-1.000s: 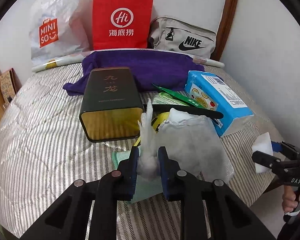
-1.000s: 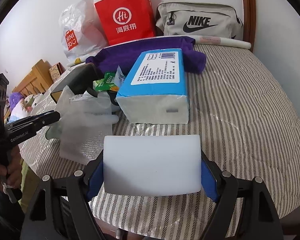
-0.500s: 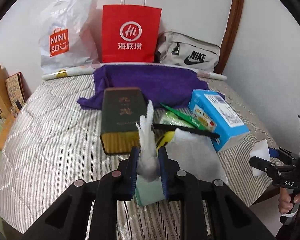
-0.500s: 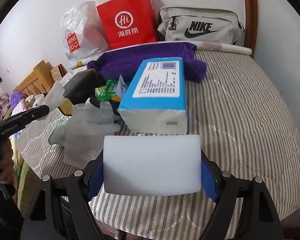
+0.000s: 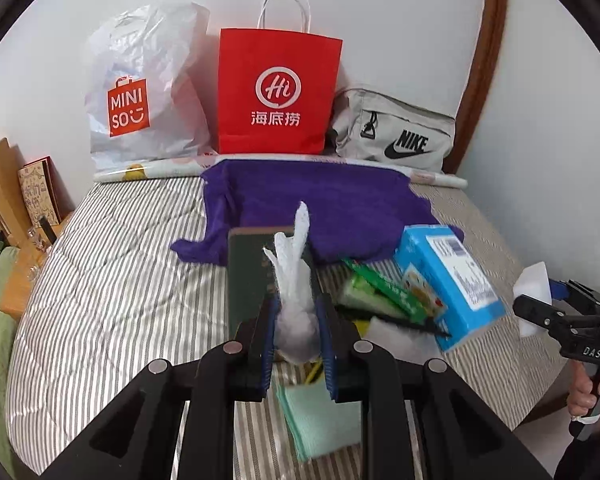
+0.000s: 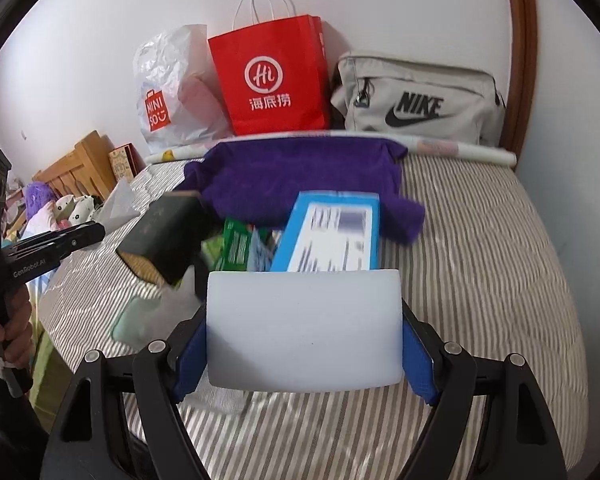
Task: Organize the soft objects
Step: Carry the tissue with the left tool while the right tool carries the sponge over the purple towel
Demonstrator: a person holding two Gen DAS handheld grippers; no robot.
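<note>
My left gripper (image 5: 297,332) is shut on a bunched white gauzy cloth (image 5: 294,280) and holds it above the bed. My right gripper (image 6: 304,332) is shut on a white rectangular sponge block (image 6: 304,330), also lifted; it shows in the left wrist view (image 5: 534,294) at the far right. On the striped bed lie a purple towel (image 5: 320,204), a blue tissue pack (image 5: 448,280), a mint green cloth (image 5: 320,412), a white cloth (image 5: 396,338), green packets (image 5: 384,292) and a dark green tin (image 5: 248,276).
A white Miniso bag (image 5: 140,92), a red paper bag (image 5: 276,92) and a grey Nike bag (image 5: 396,132) stand against the wall at the back. A rolled sheet (image 5: 152,168) lies before them. Wooden furniture (image 6: 80,164) stands left of the bed.
Both grippers have risen and pulled back from the pile. The left one has lifted the white gauzy cloth clear of the bed. The right one still holds the sponge block.
</note>
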